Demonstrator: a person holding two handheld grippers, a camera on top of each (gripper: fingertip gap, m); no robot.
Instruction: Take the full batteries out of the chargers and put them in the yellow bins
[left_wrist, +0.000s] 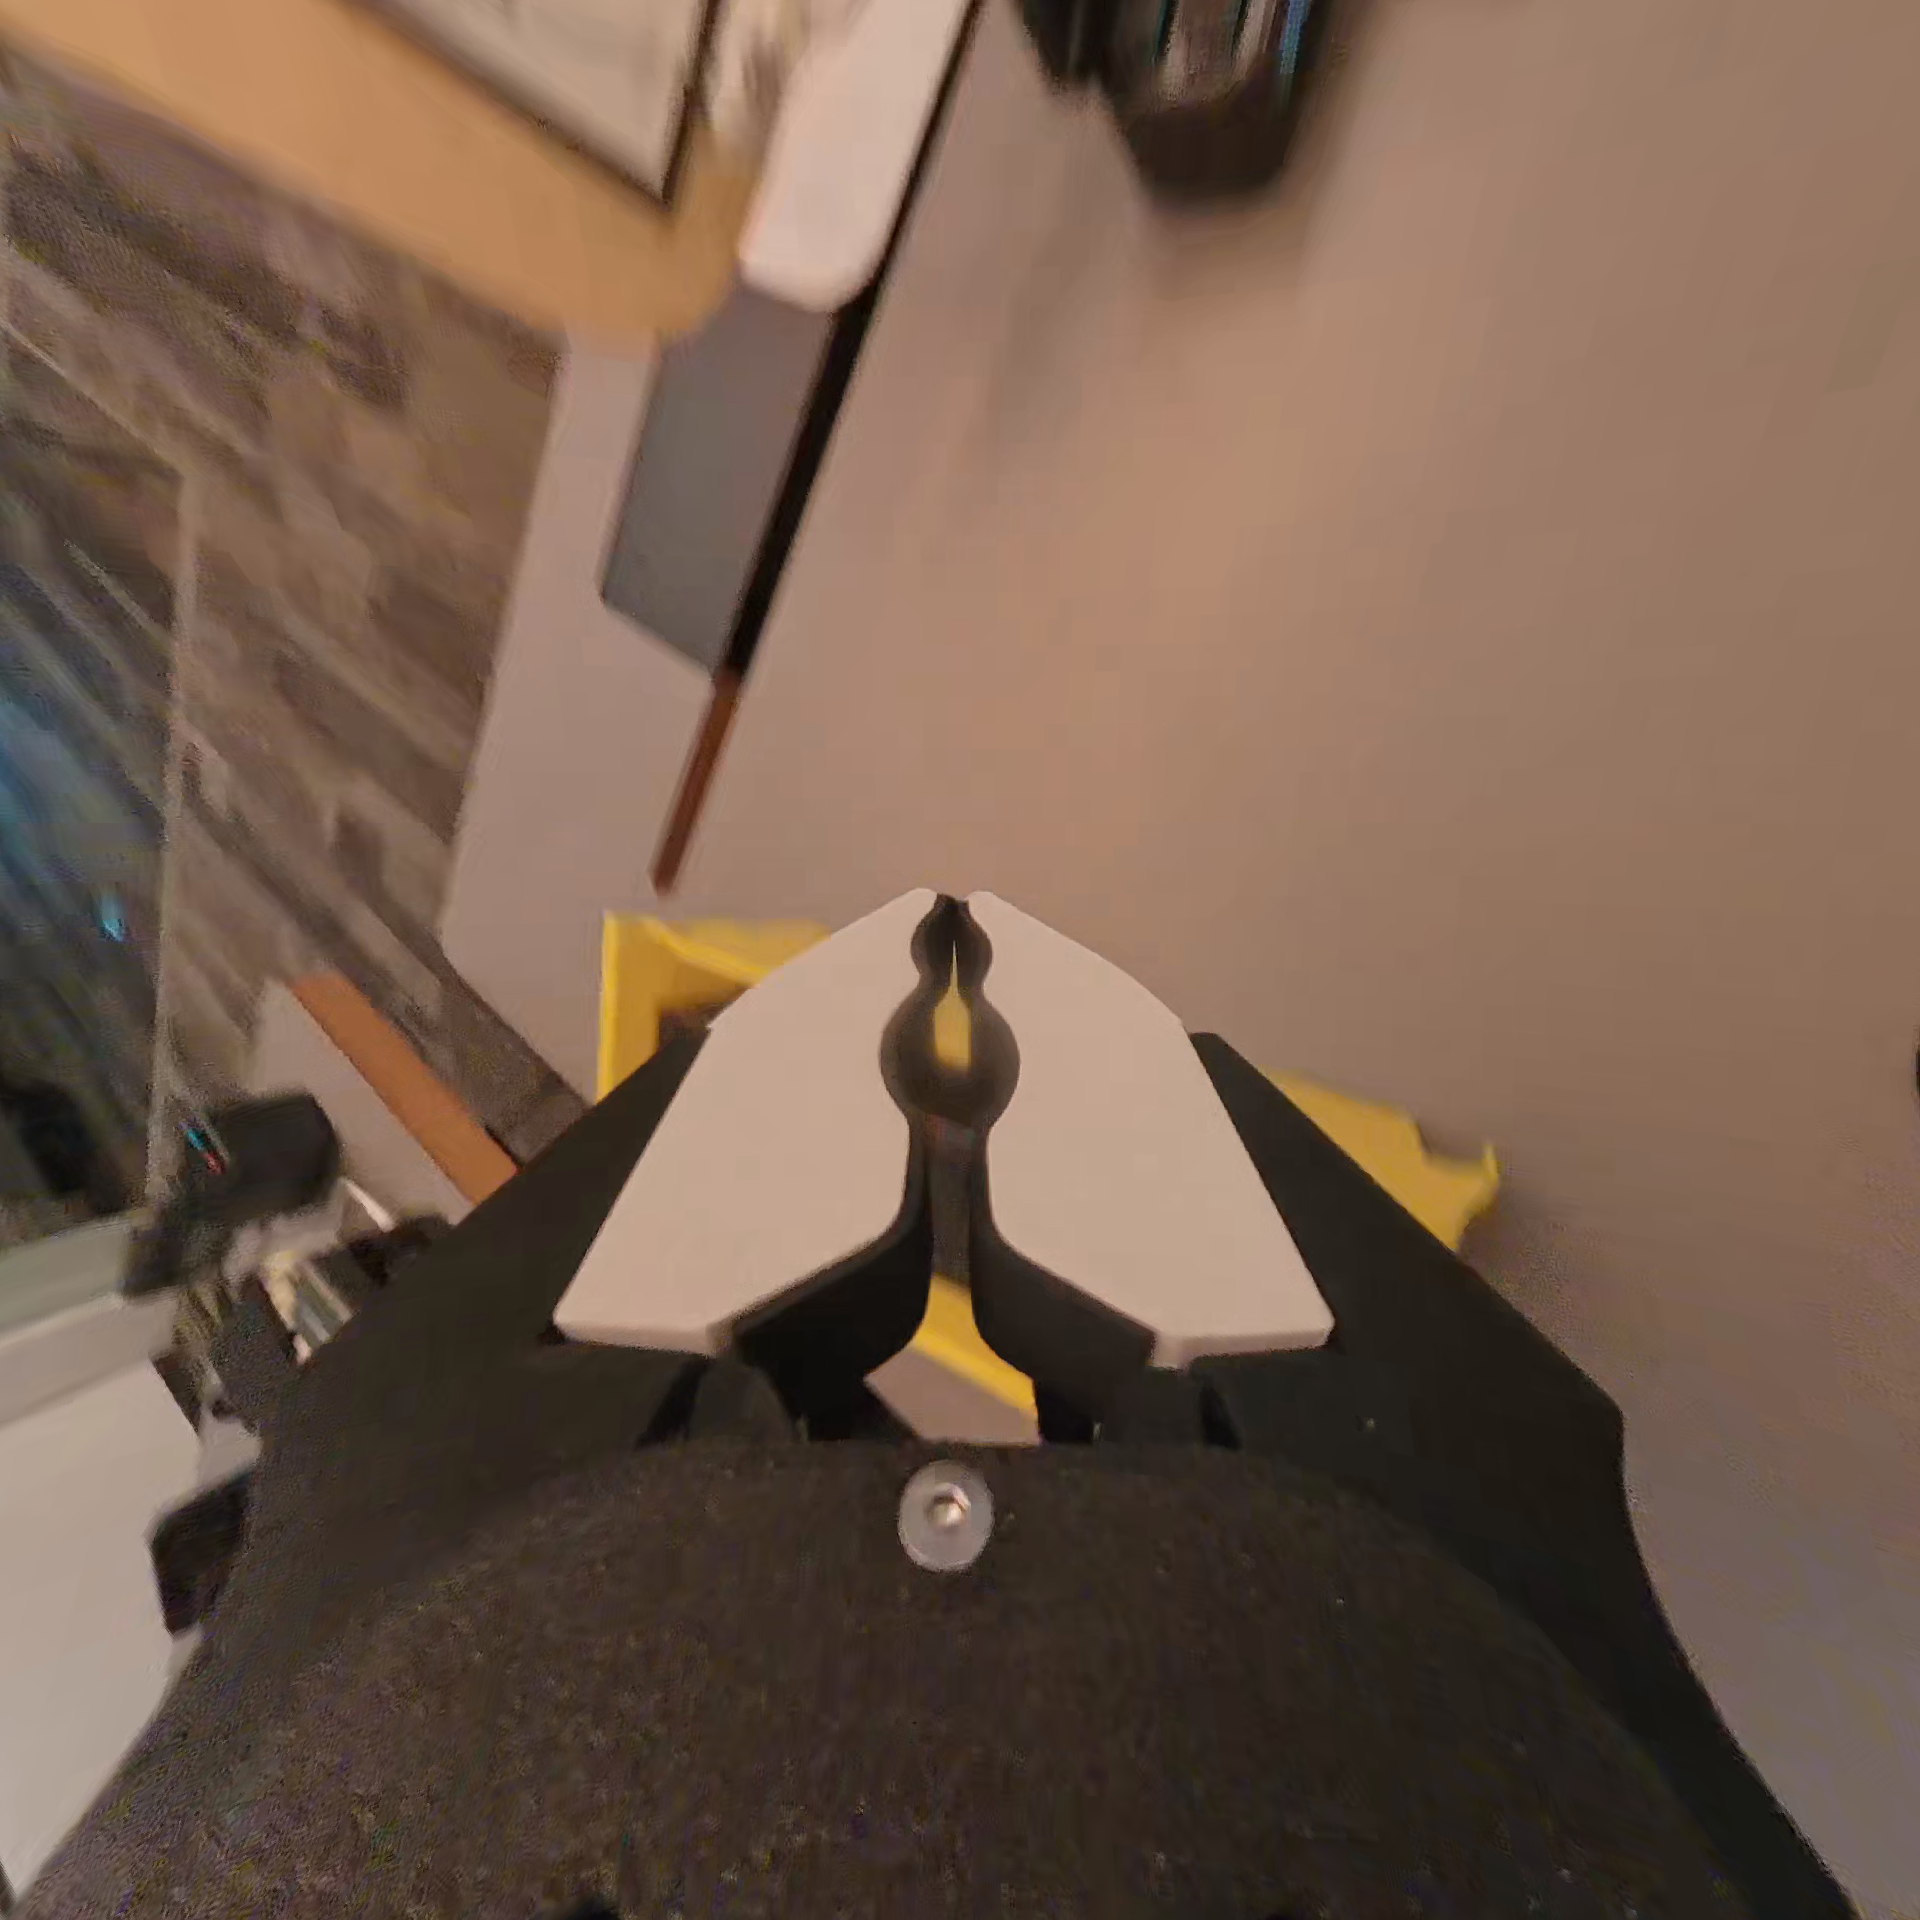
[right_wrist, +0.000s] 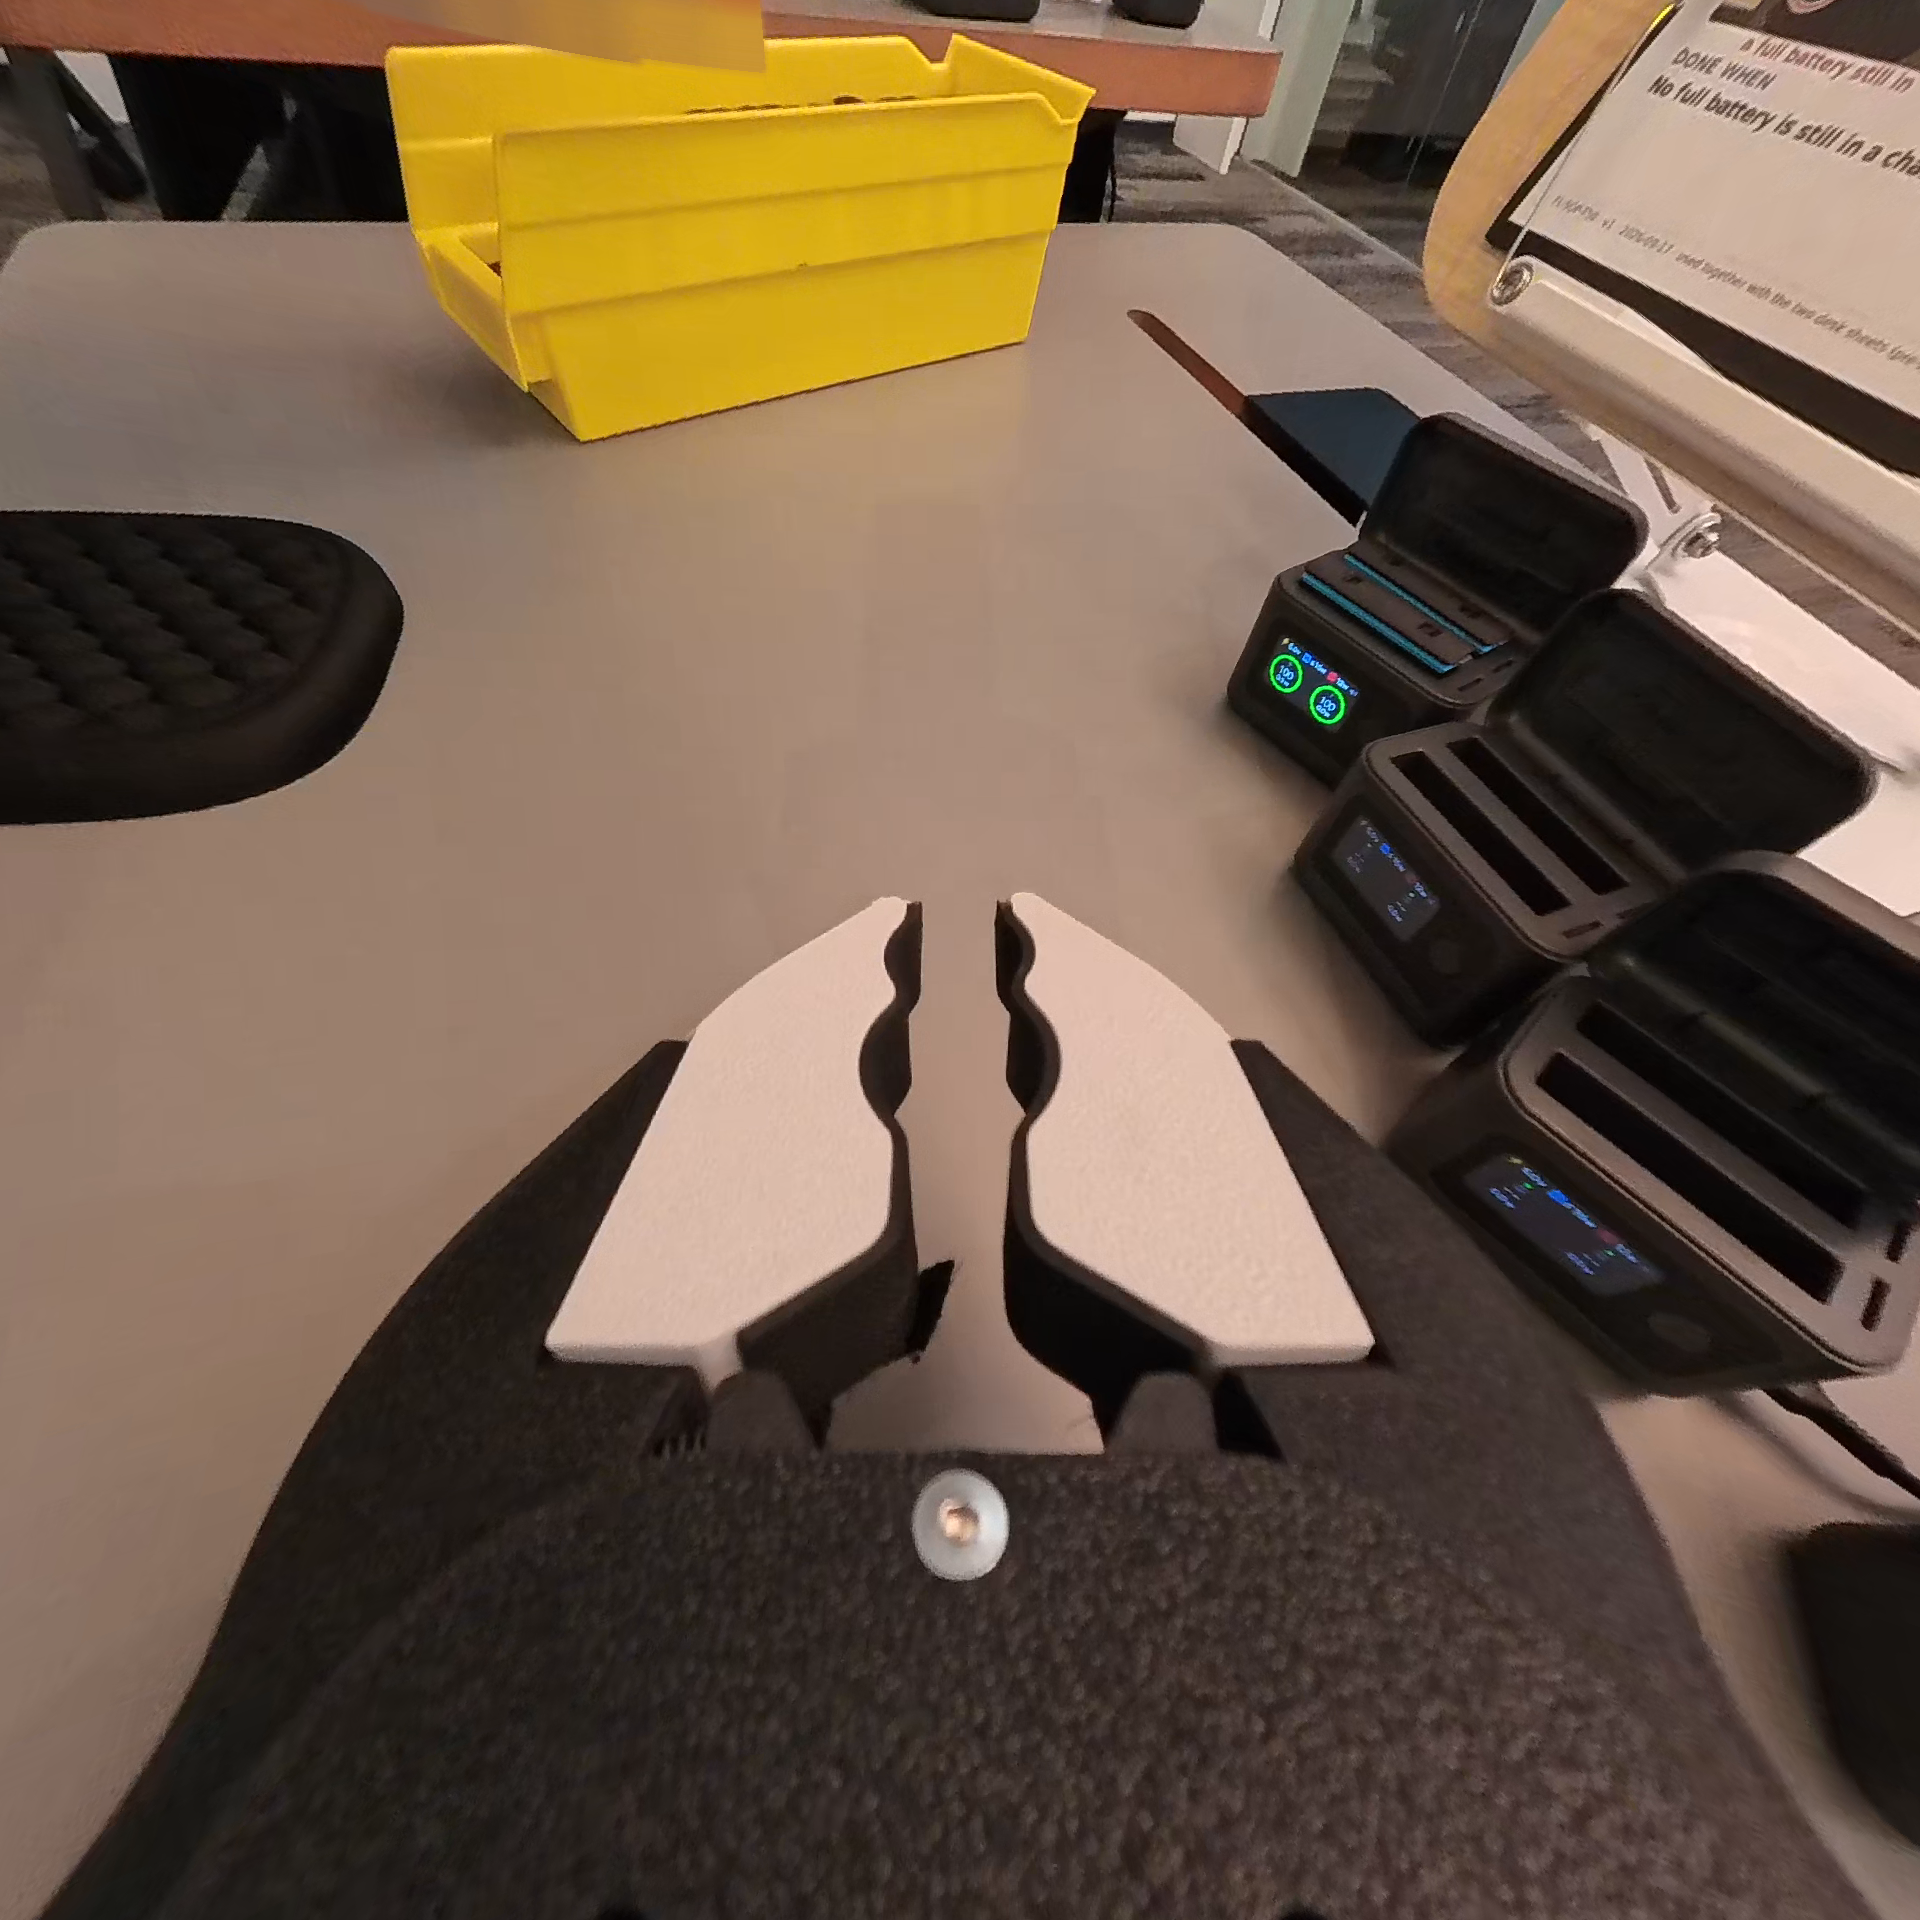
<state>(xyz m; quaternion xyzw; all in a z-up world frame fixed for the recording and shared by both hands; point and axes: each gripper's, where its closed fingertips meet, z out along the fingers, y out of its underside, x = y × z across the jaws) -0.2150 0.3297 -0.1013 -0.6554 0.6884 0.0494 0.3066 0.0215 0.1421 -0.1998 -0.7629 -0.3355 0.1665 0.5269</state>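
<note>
Printed sheet (right_wrist: 1756, 177) in a stand; lit readouts on three charger screens (right_wrist: 1307, 690).

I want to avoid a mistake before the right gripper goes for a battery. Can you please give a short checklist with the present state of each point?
1. Right gripper empty, jaws slightly apart: ok.
2. Left gripper free: ok, shut on nothing.
3. Batteries left to take: ok, the farthest charger has its lid up and blue-edged batteries in its slots.
4. Middle charger and nearest charger emptied: ok, their slots look dark and empty.
5. Yellow bins reachable: ok, nothing on the table in between.
6. Room in the bins: cannot tell, the inside is hidden.
</note>
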